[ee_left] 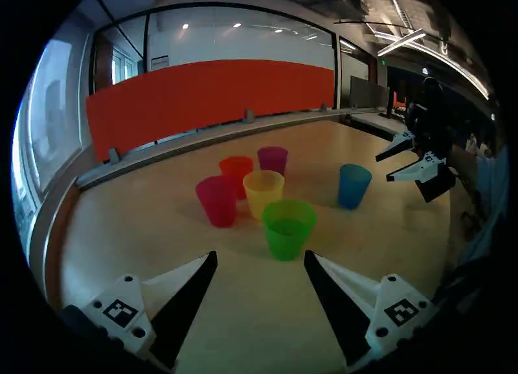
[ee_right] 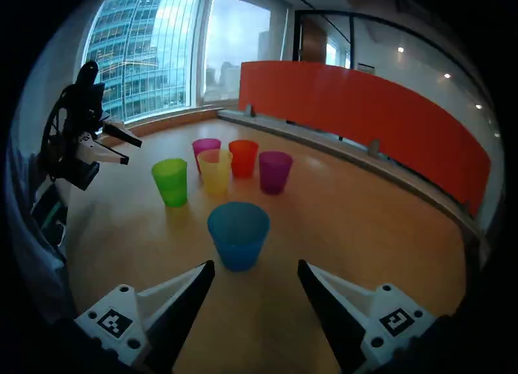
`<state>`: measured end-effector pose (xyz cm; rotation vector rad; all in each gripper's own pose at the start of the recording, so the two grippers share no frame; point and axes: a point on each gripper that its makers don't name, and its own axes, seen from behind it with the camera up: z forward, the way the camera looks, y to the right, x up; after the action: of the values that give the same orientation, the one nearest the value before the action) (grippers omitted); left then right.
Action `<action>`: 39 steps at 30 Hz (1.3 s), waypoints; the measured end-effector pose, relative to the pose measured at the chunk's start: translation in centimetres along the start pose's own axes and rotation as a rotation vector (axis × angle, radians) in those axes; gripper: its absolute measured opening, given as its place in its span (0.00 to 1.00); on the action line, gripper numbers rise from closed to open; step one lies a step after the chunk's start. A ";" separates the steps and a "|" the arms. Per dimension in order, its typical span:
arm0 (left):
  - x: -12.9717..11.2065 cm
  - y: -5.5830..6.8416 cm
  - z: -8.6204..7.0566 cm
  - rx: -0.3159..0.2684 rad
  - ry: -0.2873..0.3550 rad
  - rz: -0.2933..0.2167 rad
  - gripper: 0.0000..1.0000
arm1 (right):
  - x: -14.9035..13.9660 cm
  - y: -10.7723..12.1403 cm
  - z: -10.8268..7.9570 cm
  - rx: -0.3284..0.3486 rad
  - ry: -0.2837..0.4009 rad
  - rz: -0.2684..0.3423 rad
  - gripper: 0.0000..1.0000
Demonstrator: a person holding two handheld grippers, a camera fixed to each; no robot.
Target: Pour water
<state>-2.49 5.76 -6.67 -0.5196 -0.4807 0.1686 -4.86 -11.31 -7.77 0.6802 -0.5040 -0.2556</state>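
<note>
Left gripper, fingers wide and empty, faces the green cup at 12 o'clock on the wooden surface; right gripper, equally wide, faces the blue cup; its view adds city windows at 11 o'clock; water in any cup cannot be made out.

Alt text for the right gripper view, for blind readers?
The right tongs stand open before a blue cup on a wooden table. Behind it cluster a green cup, yellow cup, pink cup, orange cup and purple cup; the left tongs hover open, far left.
</note>
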 end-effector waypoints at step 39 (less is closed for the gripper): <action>8.4 -5.4 -4.7 0.356 0.431 -0.106 1.00 | 8.5 10.4 -5.4 -0.493 0.442 0.184 1.00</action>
<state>7.31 1.36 -4.13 -0.1701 -0.0516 0.0350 5.86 -3.86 -1.49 0.1929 -0.0673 -0.0452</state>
